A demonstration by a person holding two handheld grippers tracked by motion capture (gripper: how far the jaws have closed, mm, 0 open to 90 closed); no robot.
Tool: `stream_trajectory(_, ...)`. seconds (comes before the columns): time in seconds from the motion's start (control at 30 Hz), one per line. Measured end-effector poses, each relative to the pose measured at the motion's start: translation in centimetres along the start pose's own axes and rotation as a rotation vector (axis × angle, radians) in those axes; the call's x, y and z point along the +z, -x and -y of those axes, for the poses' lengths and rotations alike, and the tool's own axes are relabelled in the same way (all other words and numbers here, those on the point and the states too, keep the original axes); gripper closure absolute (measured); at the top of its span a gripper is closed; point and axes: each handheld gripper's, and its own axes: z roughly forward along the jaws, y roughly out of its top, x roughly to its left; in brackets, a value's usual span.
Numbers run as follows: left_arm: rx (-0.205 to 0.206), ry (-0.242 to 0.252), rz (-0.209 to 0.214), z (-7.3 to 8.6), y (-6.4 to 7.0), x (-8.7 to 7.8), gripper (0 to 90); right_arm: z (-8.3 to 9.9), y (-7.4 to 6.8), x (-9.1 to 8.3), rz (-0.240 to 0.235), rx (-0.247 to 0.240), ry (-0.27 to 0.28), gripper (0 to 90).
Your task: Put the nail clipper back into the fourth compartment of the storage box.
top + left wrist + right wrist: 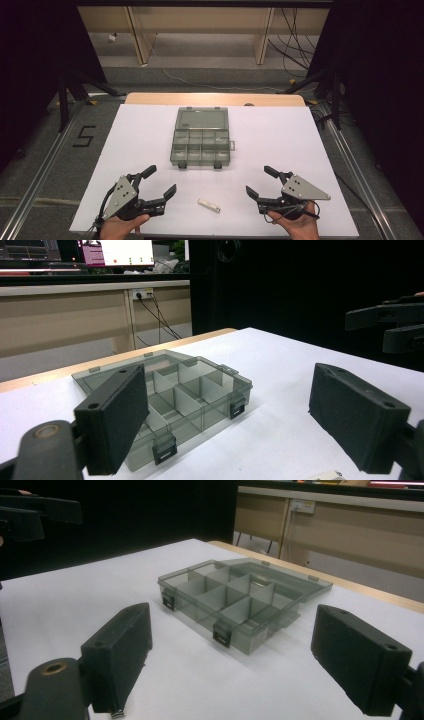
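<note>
Open compartment box (201, 137) mid-table, small white piece (208, 205) between 2 grippers

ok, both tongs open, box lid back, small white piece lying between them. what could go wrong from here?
1. The small white piece lies flat on the white sheet; the tongs may slide over it rather than grip it.
2. The organizer box has small compartments; a drop could land in the wrong one or on a divider.
3. The left tongs and right tongs flank the piece, so they could collide if both reach in.
</note>
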Motion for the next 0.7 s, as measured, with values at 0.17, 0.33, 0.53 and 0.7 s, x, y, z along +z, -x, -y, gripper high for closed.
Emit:
stream_trajectory(0.17,0.002,-0.001,0.000,0.00,0.00,0.01,15.7,0.06,0.05,0.05,-0.007,-0.001,0.000,17.3)
stream_trajectory(0.33,-0.003,-0.001,-0.001,0.01,0.00,-0.01,15.7,0.05,-0.15,0.21,-0.013,0.004,-0.002,16.5)
stream_trajectory(0.53,-0.004,-0.002,-0.001,0.02,-0.05,0.01,15.7,-0.15,-0.40,0.52,-0.026,-0.025,-0.004,16.3)
stream_trajectory(0.7,0.005,-0.004,-0.001,0.04,-0.12,0.08,15.7,-0.59,-0.67,0.74,-0.066,-0.028,-0.037,16.3)
